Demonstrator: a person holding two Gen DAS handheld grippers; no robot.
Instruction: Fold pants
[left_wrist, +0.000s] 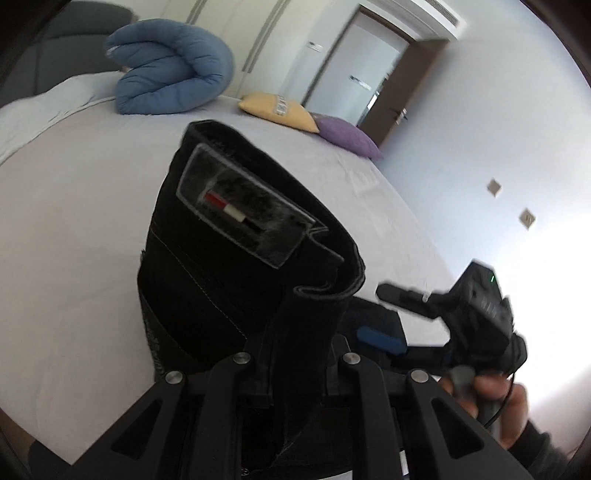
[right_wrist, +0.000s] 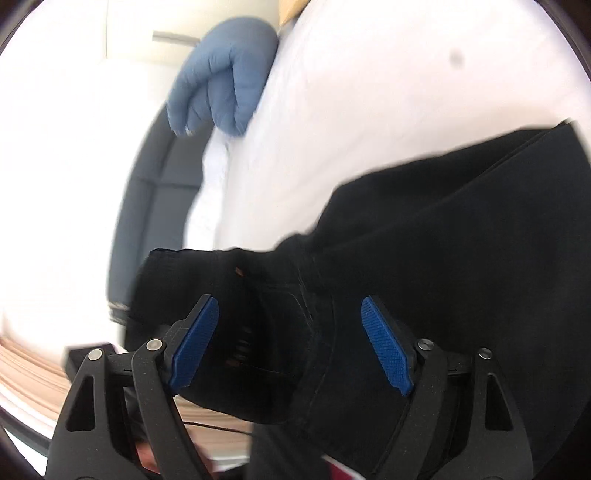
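The black pants (left_wrist: 236, 258) hang over the white bed, with a grey waistband label (left_wrist: 243, 210) facing my left camera. My left gripper (left_wrist: 295, 354) is shut on the waistband fabric, which fills the space between its fingers. My right gripper (left_wrist: 391, 317) shows at the right in the left wrist view, held by a hand, with one blue pad (left_wrist: 380, 339) visible. In the right wrist view my right gripper (right_wrist: 291, 343) is open, its blue pads (right_wrist: 195, 343) wide apart on either side of the black pants (right_wrist: 424, 258), not clamping them.
A white bed sheet (left_wrist: 74, 229) lies under the pants. A rolled blue duvet (left_wrist: 170, 70) sits at the head, with a yellow pillow (left_wrist: 280, 110) and a purple pillow (left_wrist: 347, 136) at the far edge. A door (left_wrist: 351, 74) stands beyond. The dark headboard (right_wrist: 155, 206) shows in the right wrist view.
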